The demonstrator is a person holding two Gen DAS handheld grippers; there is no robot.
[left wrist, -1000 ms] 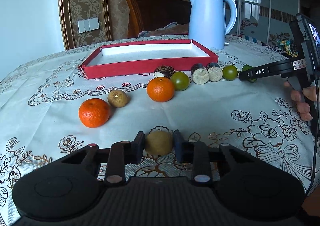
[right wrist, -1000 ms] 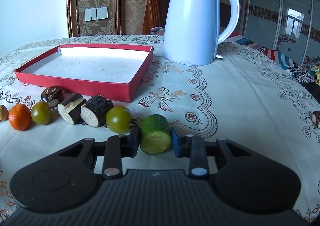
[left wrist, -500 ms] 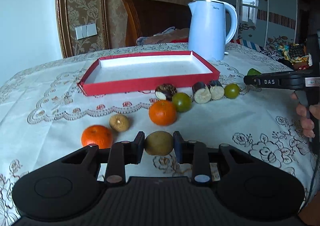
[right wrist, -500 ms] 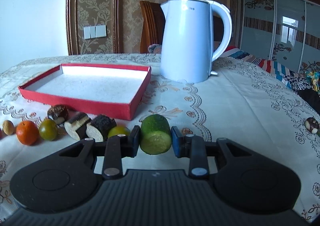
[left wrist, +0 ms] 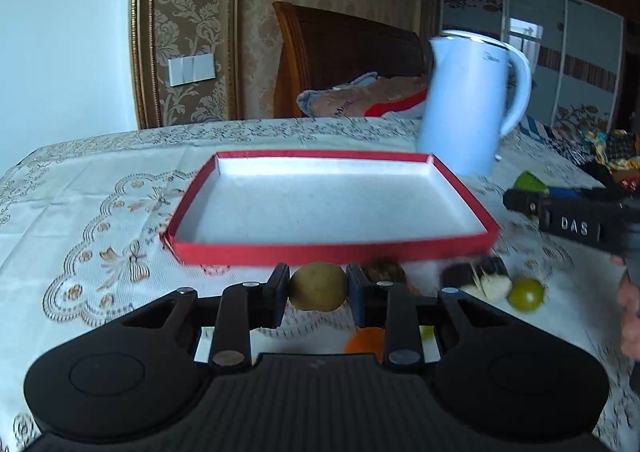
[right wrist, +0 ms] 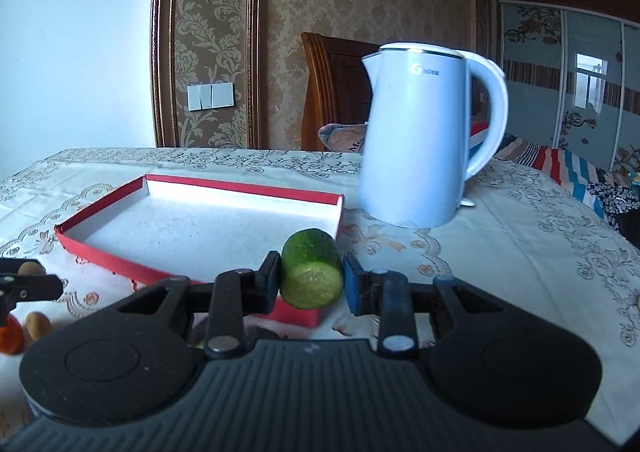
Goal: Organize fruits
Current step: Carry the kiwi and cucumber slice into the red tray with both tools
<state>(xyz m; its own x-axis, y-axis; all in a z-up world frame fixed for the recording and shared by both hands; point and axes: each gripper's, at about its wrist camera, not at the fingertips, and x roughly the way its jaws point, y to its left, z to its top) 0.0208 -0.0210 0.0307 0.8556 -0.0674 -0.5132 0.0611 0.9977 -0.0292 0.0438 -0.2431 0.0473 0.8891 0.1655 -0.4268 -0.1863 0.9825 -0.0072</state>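
My left gripper [left wrist: 318, 286] is shut on a brownish-green round fruit [left wrist: 318, 286] and holds it in the air just before the near wall of the red tray [left wrist: 332, 250]. My right gripper [right wrist: 312, 278] is shut on a green cucumber piece [right wrist: 312, 276], raised by the tray's [right wrist: 200, 268] near right corner. The tray's white inside holds nothing. Below the left gripper lie a dark round fruit [left wrist: 384, 270], two cut dark-skinned pieces [left wrist: 480, 280], a green fruit [left wrist: 526, 294] and an orange [left wrist: 364, 340], partly hidden.
A pale blue kettle [right wrist: 420, 136] stands behind the tray's right end. The right gripper's body [left wrist: 576, 226] crosses the right side of the left view. A small brown fruit [right wrist: 38, 324] and an orange [right wrist: 10, 336] lie at far left. A wooden chair [left wrist: 344, 60] stands behind the table.
Both grippers have lifted their fruit off the tablecloth and moved forward toward the red tray, which is now much nearer in both views.
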